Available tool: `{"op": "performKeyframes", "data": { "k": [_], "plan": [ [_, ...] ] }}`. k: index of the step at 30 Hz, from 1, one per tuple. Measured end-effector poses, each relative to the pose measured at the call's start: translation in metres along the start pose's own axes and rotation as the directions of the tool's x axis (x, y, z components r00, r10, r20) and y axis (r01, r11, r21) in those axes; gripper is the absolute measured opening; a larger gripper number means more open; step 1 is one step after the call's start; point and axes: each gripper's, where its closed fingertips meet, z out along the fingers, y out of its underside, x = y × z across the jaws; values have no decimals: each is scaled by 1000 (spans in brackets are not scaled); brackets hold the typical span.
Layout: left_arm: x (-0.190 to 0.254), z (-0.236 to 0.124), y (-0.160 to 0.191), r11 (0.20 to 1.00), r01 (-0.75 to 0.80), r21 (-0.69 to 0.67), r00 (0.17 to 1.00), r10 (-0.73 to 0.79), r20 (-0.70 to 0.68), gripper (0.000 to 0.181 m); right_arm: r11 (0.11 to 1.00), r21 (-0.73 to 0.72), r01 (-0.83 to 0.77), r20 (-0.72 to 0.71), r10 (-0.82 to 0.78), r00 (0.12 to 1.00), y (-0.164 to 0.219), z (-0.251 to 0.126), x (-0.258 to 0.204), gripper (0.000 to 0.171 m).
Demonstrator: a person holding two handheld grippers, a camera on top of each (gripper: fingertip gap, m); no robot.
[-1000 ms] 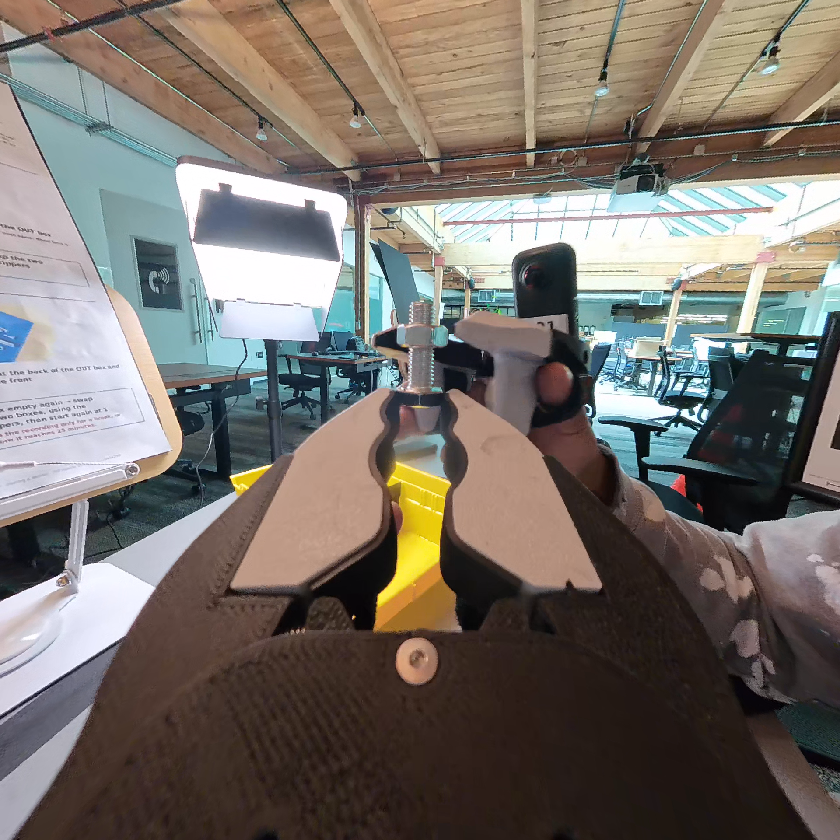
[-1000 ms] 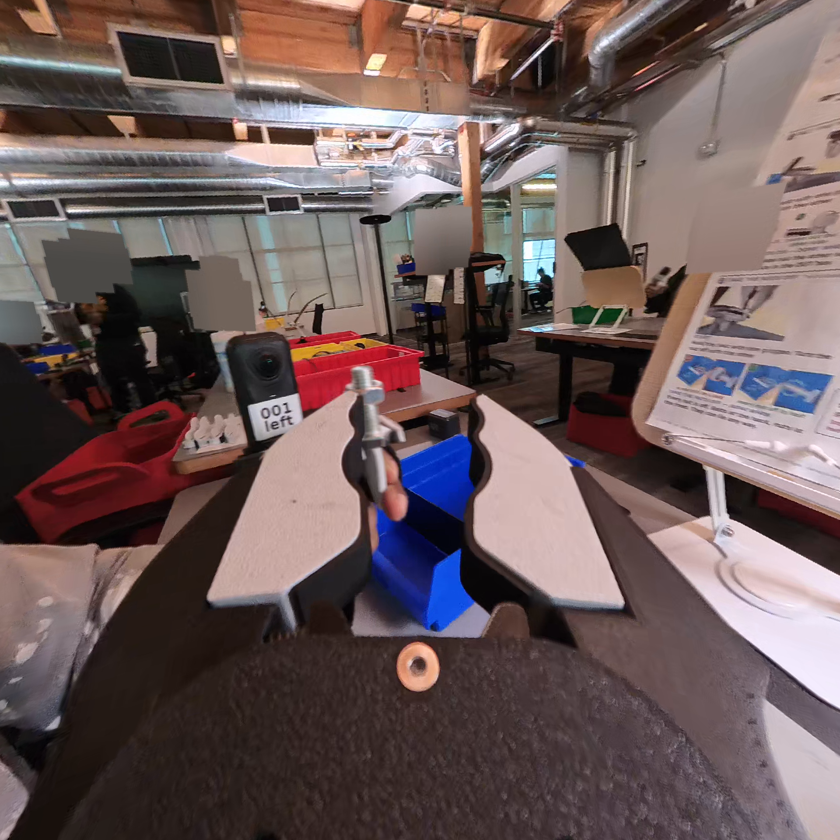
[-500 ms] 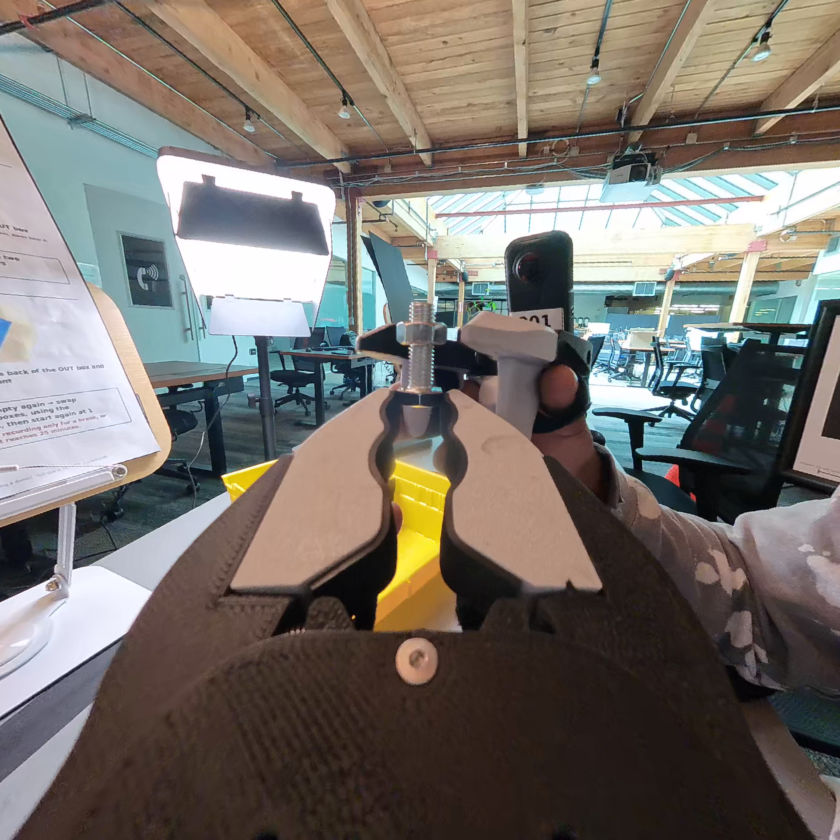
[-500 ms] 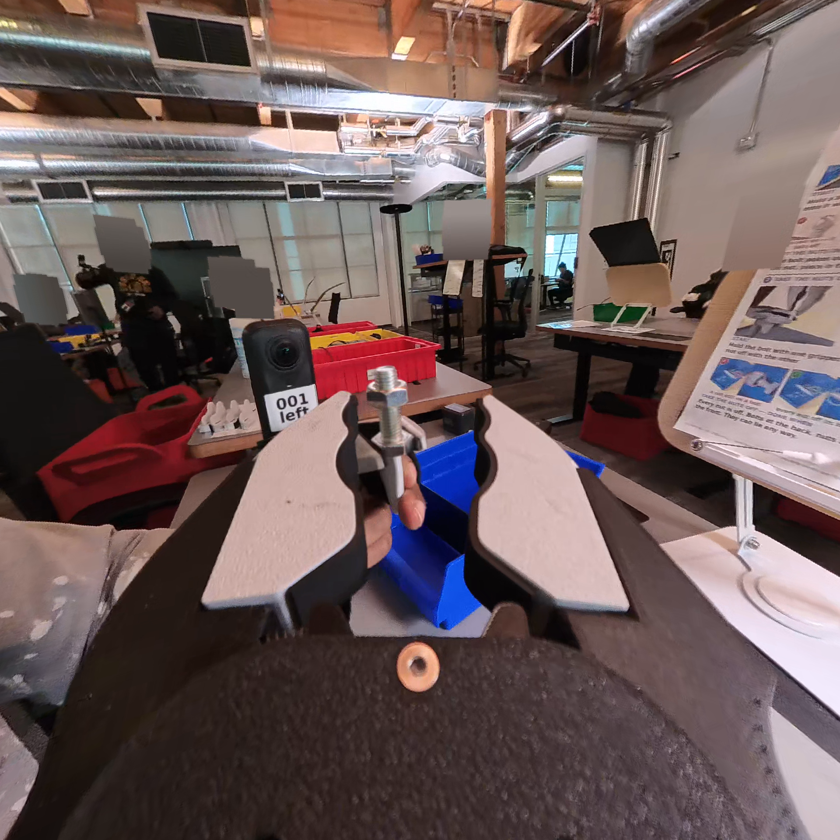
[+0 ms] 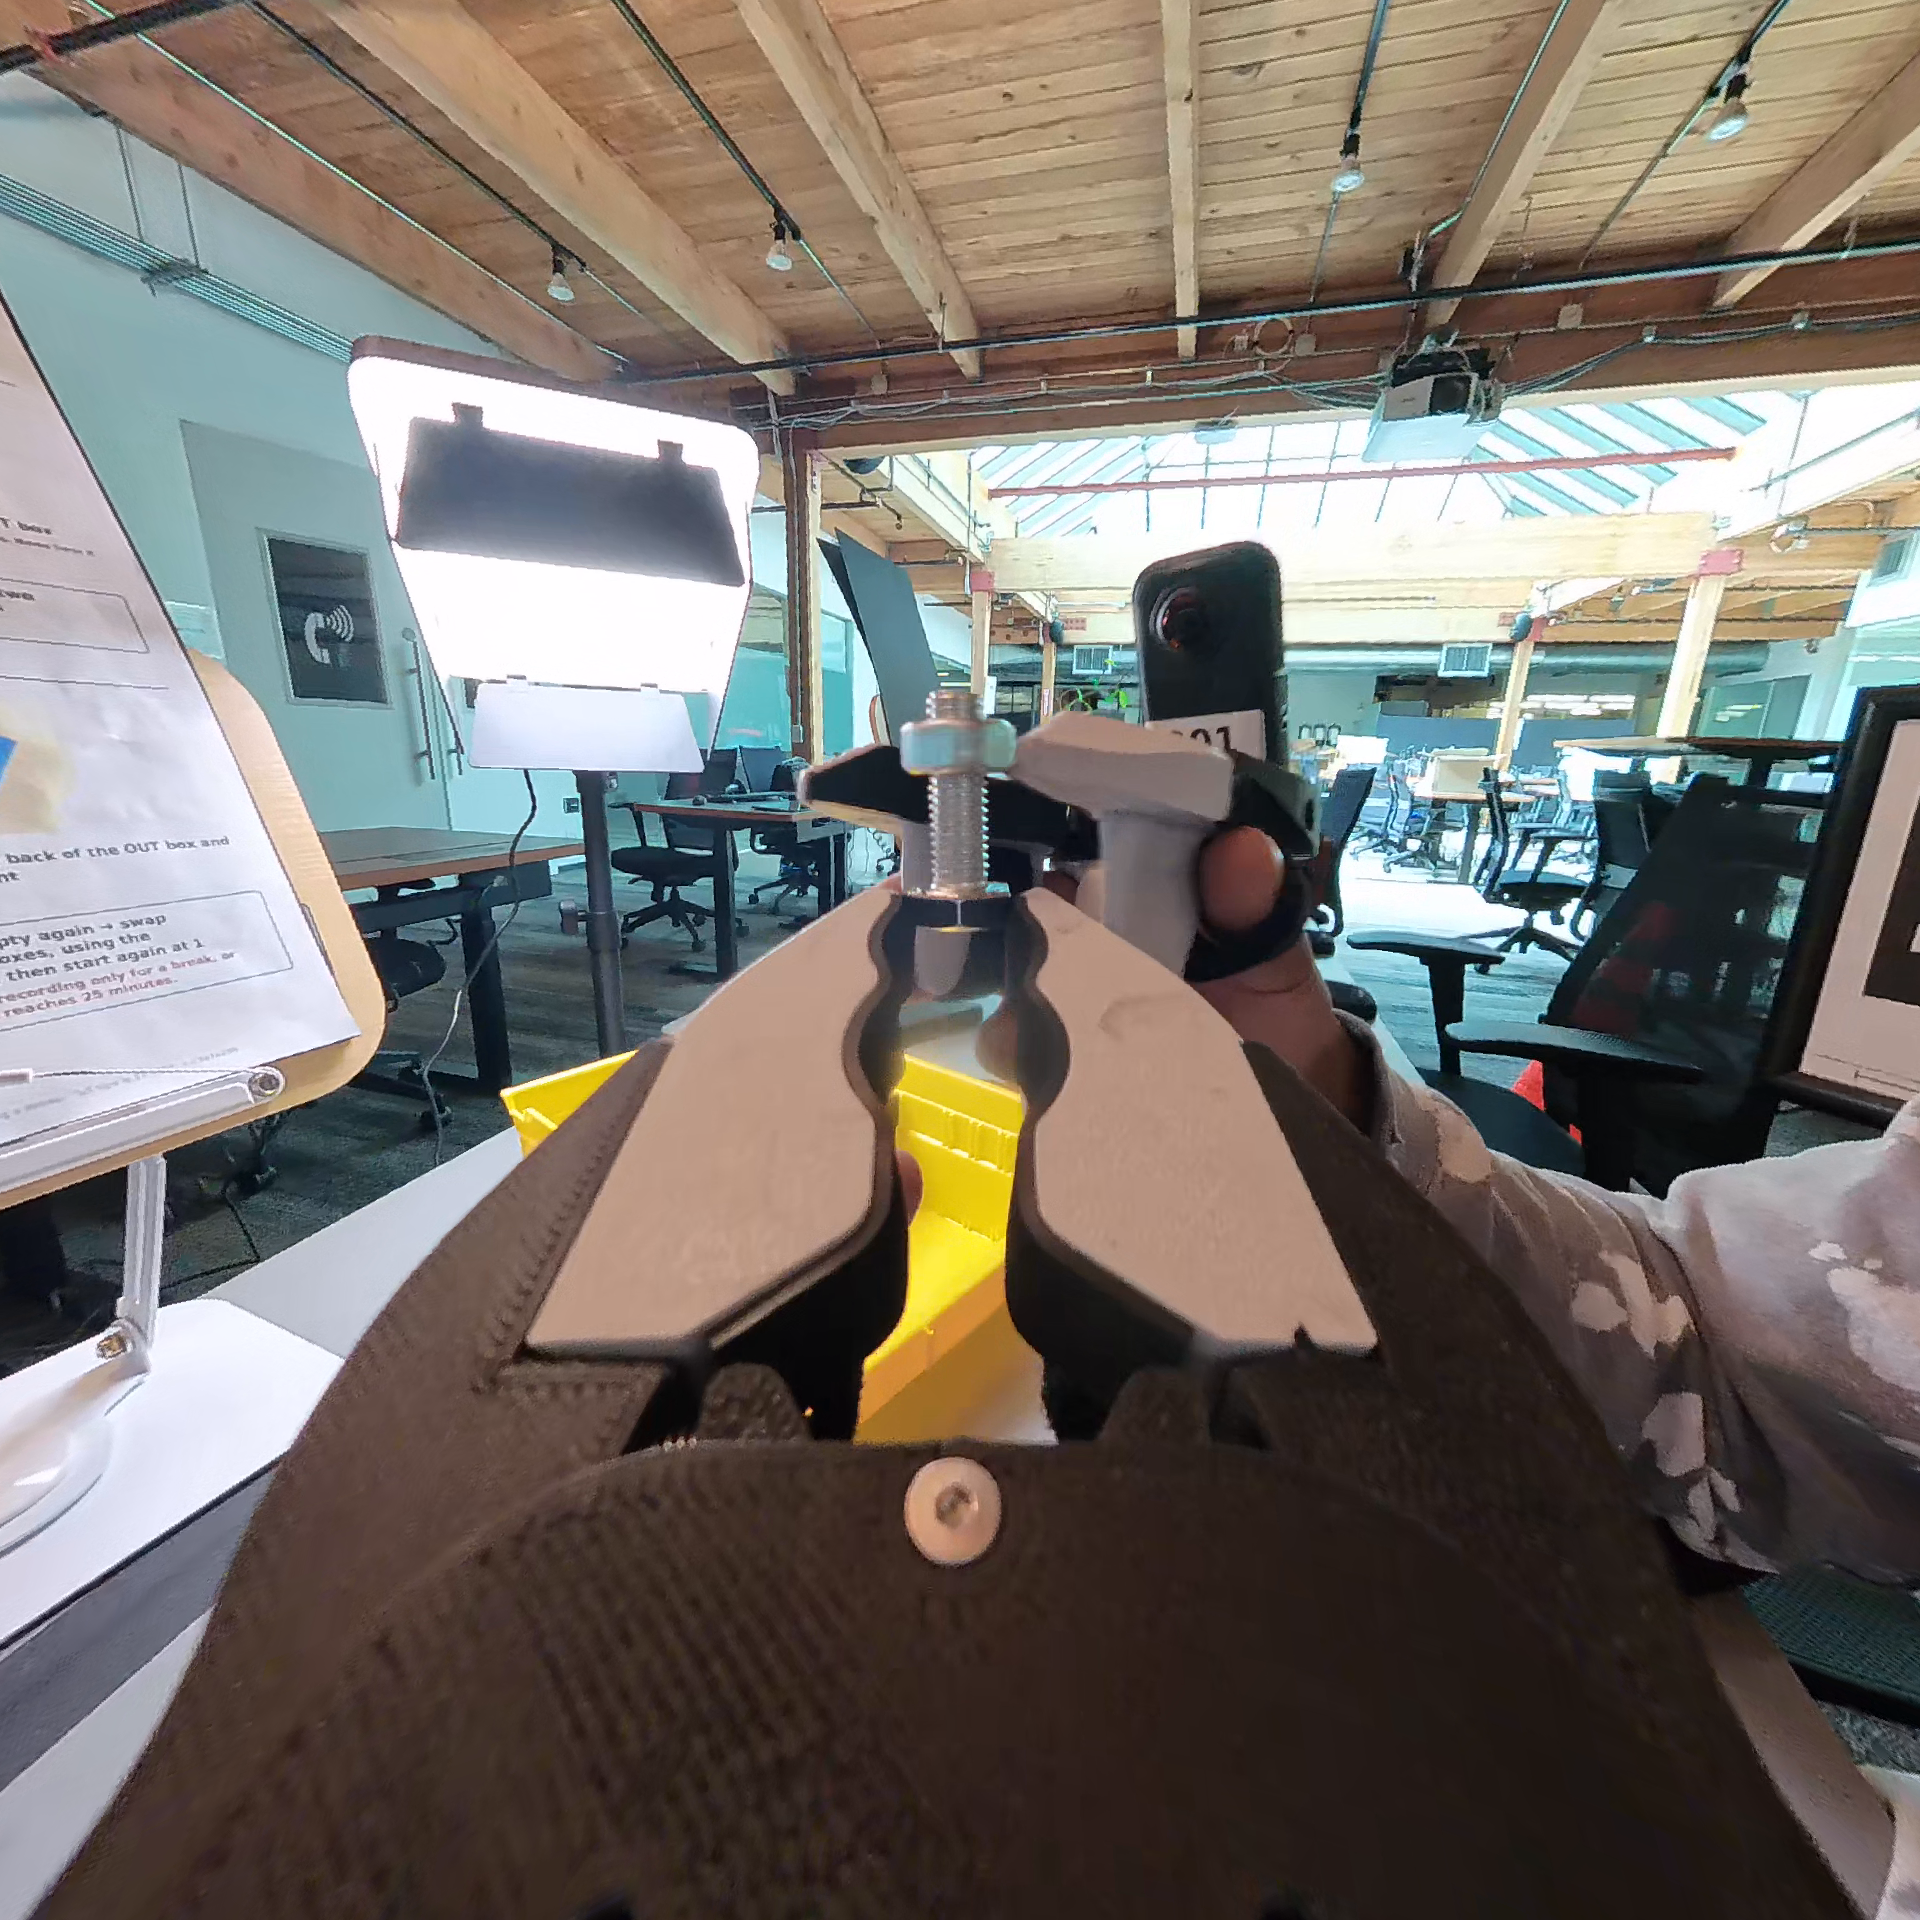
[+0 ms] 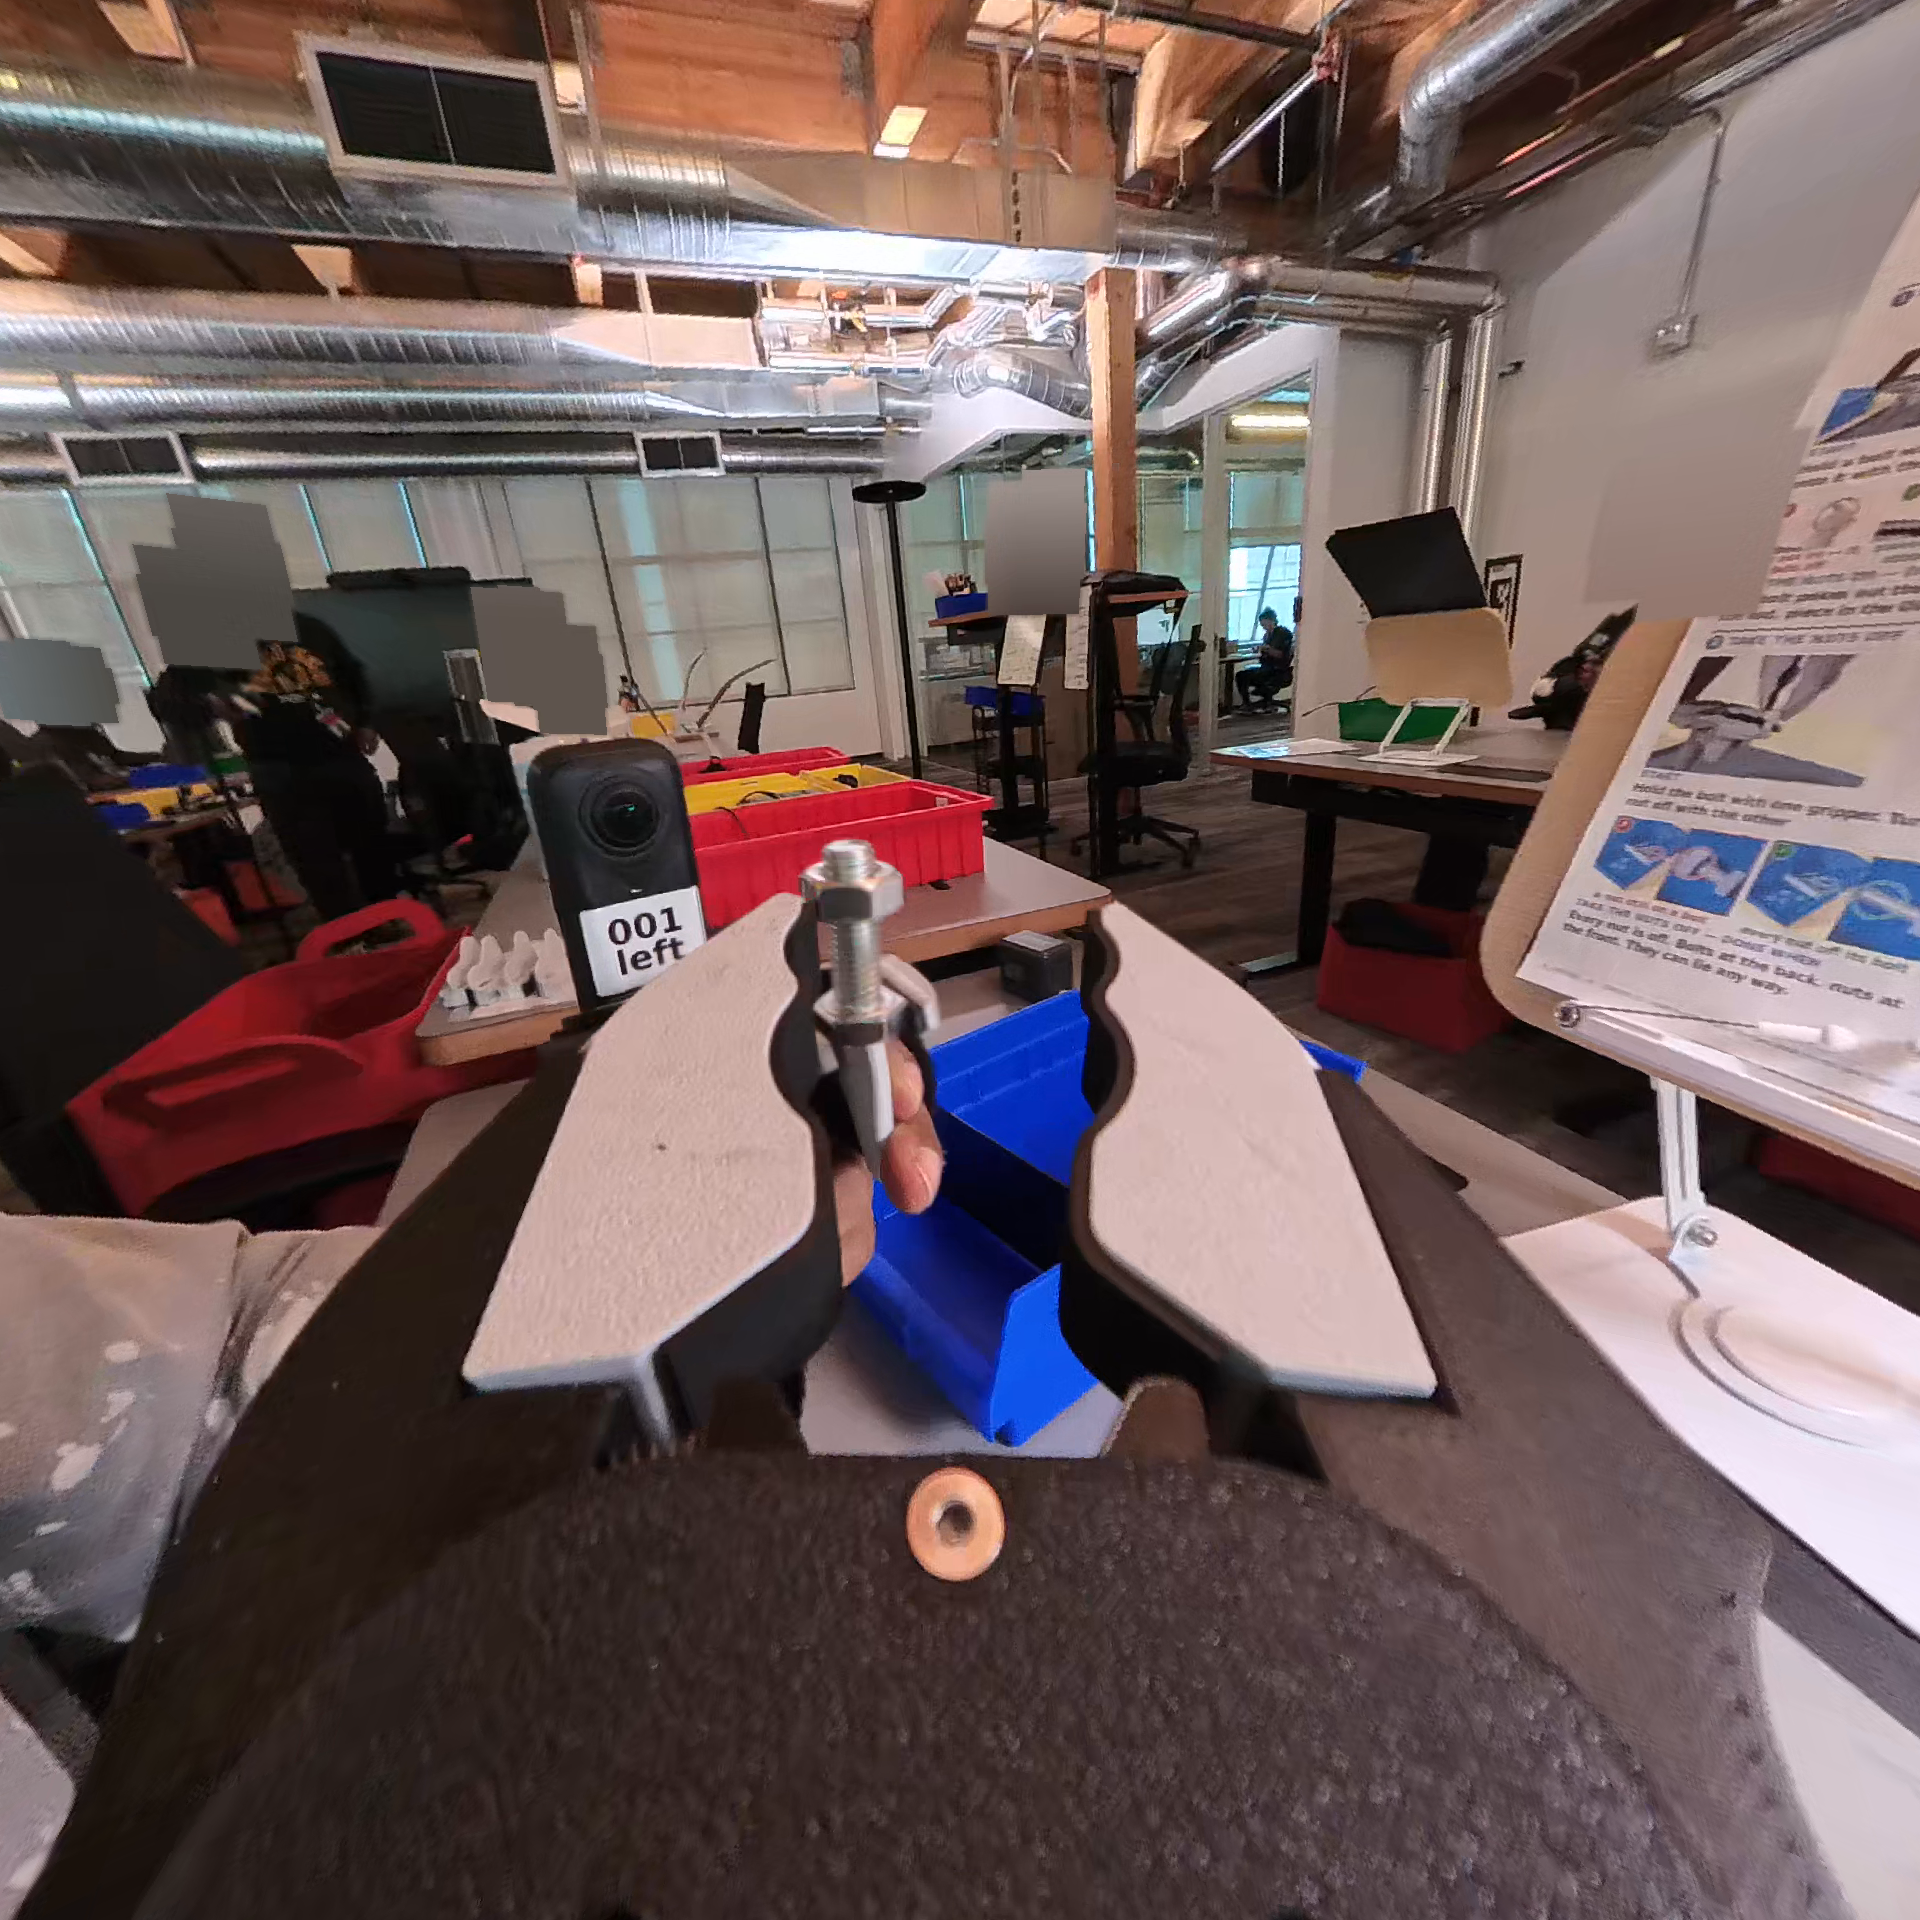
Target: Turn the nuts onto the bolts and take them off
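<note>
A: What do we see in the left wrist view?

B: We see our left gripper [image 5: 951, 920] with its two grey fingers pressed in on the head of a bolt [image 5: 954, 831], pinching it at the tips. The bolt stands upright above the fingertips, its threaded shaft pointing at the wooden ceiling. A nut [image 5: 957, 744] sits near the top of the shaft, with a little thread showing above it. Just behind the bolt is our right gripper [image 5: 1023, 774], facing us, with one dark finger to the left of the nut and one grey finger to the right. They are close beside the nut; we cannot tell from here whether they touch it. A hand [image 5: 1252, 935] holds that gripper. Below, between our fingers, is a yellow bin [image 5: 951, 1153] on the table. A bright lamp [image 5: 556, 582] stands far left.

A: And the right wrist view?

B: Our right gripper [image 6: 940, 951] has its fingers spread, with a clear gap between them. The bolt [image 6: 854, 966] stands upright in that gap, closer to the left finger, and the nut [image 6: 852, 888] sits near its top. The left gripper [image 6: 873, 1023] pinches the bolt's lower end, and a fingertip [image 6: 909, 1153] of the hand holding it shows below. A blue bin [image 6: 997, 1205] lies on the table beyond. A printed sheet on a stand [image 6: 1766, 862] is on the right, and red bins [image 6: 842, 821] sit far off on another table.
</note>
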Motion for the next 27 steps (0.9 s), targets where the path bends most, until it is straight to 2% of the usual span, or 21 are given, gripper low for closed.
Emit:
{"op": "performKeyframes", "data": {
  "k": [1, 3, 9, 13, 15, 16, 22, 27],
  "plan": [
    [2, -1, -3, 1000, 5, 15, 1000, -5, -21, 18, 1000, 7, -28, -30, 28, 999, -2, -3, 8, 35],
    [1, -2, -6, 1000, -7, 12, 1000, 7, -9, 18, 999, 36, -32, -89, 35, 995, -5, -10, 23, 30],
    [-3, 0, 2, 1000, 4, -10, 1000, -4, 6, 18, 1000, 9, -13, 17, 13, 1000, -3, -1, -4, 48],
    [1, 1, 2, 1000, -2, -15, 1000, 2, -6, 18, 1000, 5, -19, 8, 18, 1000, -2, -1, 0, 49],
    [1, 0, 0, 1000, 8, -1, 1000, -8, -20, 18, 999, 12, -39, -62, 40, 997, -4, -7, 16, 34],
    [1, 0, -1, 1000, -2, -5, 1000, 2, -15, 18, 1000, 19, -15, -90, 16, 996, -6, -10, 22, 33],
    [-1, 2, 5, 1000, 8, -19, 1000, -8, -6, 18, 1000, 2, 3, 14, -3, 1000, -3, -2, -2, 48],
    [-2, 2, 5, 1000, 4, -20, 1000, -4, -1, 18, 1000, -13, -4, -7, 4, 1000, 0, -1, 3, 47]
  ]
}}
